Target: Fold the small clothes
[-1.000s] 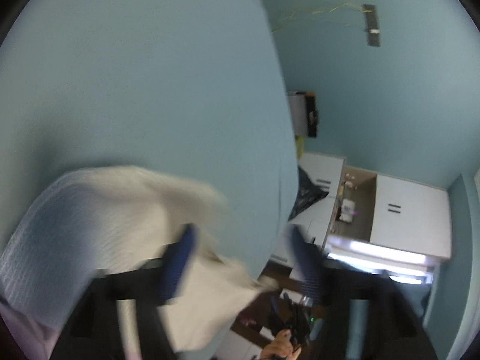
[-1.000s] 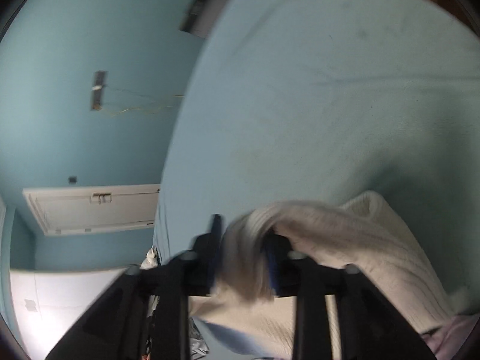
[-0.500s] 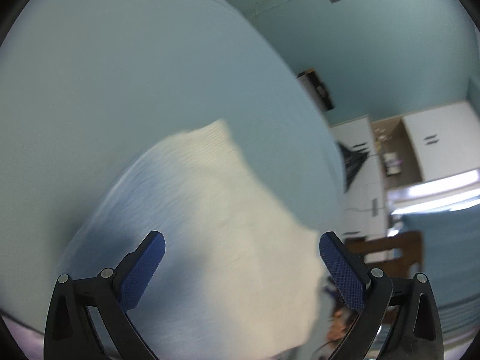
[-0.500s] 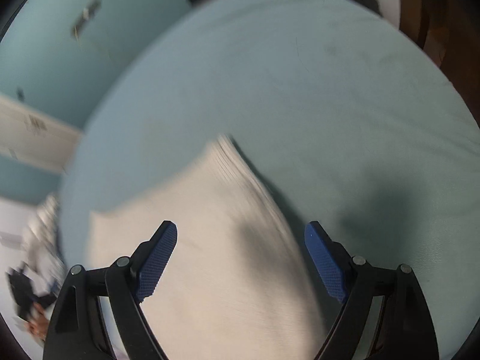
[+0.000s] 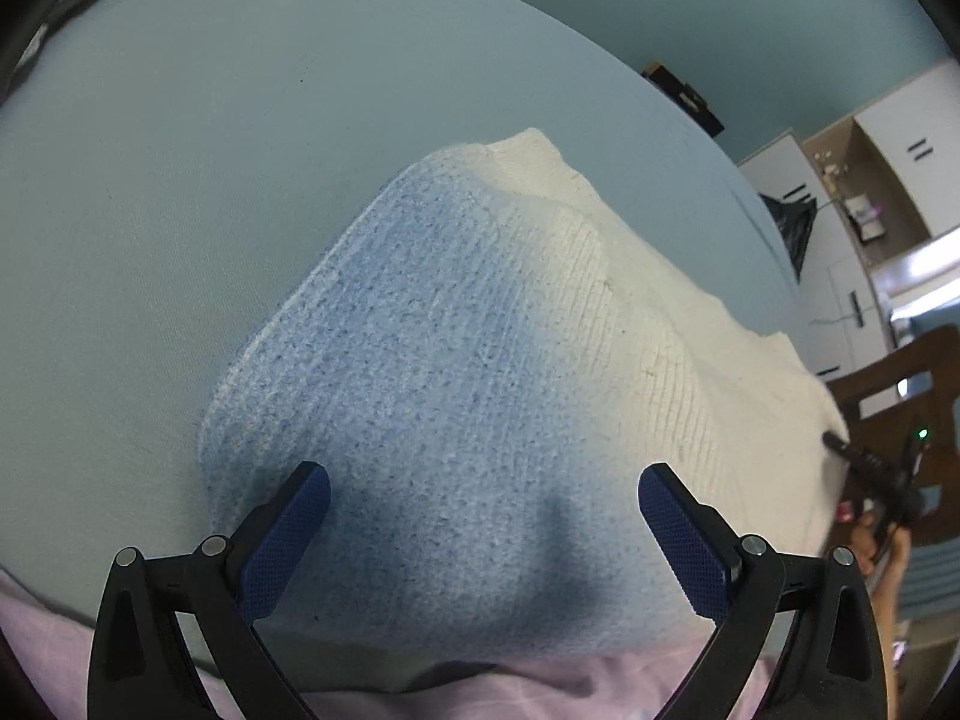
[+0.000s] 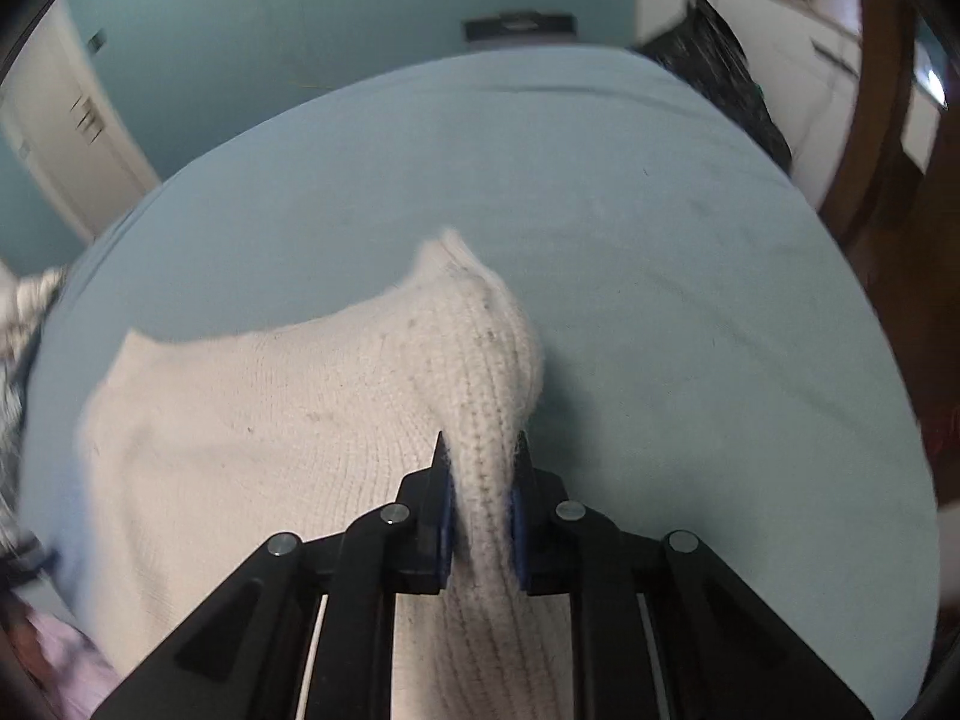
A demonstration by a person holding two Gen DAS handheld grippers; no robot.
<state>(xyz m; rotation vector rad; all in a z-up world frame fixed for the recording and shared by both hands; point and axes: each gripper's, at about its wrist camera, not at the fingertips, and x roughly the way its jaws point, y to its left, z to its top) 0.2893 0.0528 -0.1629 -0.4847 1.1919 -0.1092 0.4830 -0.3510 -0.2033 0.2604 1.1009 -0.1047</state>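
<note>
I see a cream-and-blue ribbed knit garment (image 5: pixel 480 360), fuzzy and matt, on a smooth matt pale-blue cloth bed sheet (image 5: pixel 180 180); my left tool's (image 5: pixel 483 507) blue pads (image 5: pixel 288 534) look finely textured.

1. knit garment (image 5: pixel 480 360): near edge runs off the bottom of the left wrist view, behind the left gripper (image 5: pixel 483 516) arms.
2. same garment (image 6: pixel 252 420) in the right wrist view: left part motion-blurred, lower part cut by the frame; the fold inside the right gripper (image 6: pixel 480 480) is hidden by the pads.
3. person's hand (image 5: pixel 882 546) at the right edge: mostly cut off, dark device in it unreadable.
4. shelf contents (image 5: pixel 864 222): too small to tell.
5. patterned heap (image 6: pixel 18 312) at the left edge: blurred, cropped.
</note>
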